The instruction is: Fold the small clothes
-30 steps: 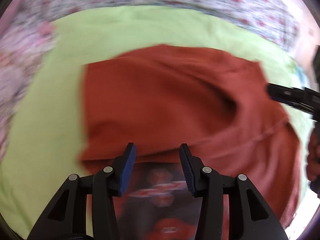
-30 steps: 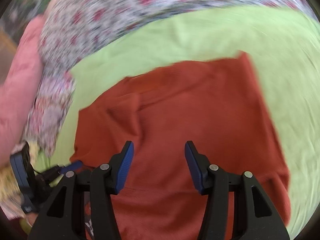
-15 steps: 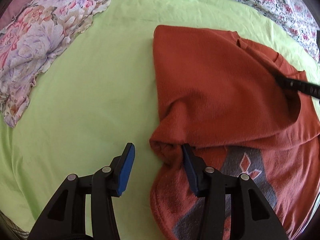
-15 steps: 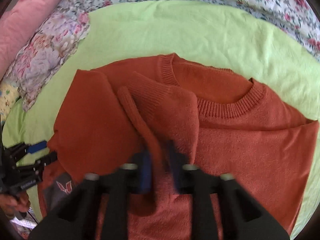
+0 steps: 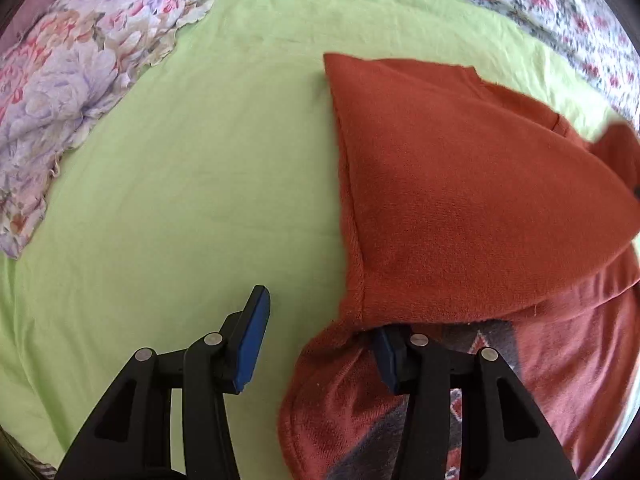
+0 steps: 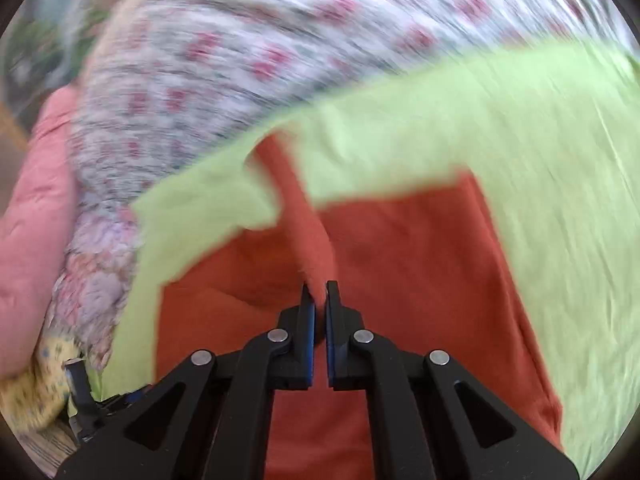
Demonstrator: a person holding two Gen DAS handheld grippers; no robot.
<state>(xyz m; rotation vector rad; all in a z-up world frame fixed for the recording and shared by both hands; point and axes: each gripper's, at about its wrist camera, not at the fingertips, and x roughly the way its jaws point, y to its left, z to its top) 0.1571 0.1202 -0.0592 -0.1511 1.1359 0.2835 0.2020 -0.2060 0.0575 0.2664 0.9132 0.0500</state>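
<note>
A rust-orange sweater (image 5: 460, 200) lies on the lime-green sheet (image 5: 180, 200), one side folded over onto a grey and red pattern on its front. My left gripper (image 5: 320, 344) stands open at the sweater's lower left corner. Its left finger (image 5: 252, 340) rests over bare sheet, and its right finger (image 5: 386, 356) is tucked under the folded flap's edge. In the blurred right wrist view my right gripper (image 6: 319, 294) is shut on a narrow strip of the sweater (image 6: 304, 232), probably a sleeve, which rises from the jaws above the flat body (image 6: 420, 280).
A ruffled floral cloth (image 5: 80, 92) lies at the left of the green sheet. The flowered bedspread (image 6: 280, 40) runs along the far side, with a pink pillow (image 6: 32, 200) at the left. A black part of the other gripper (image 6: 82, 392) shows at the lower left.
My right gripper went from open to shut on the fold of sweater and swung away with it. My left gripper shifted from over the sweater to its left corner, staying open.
</note>
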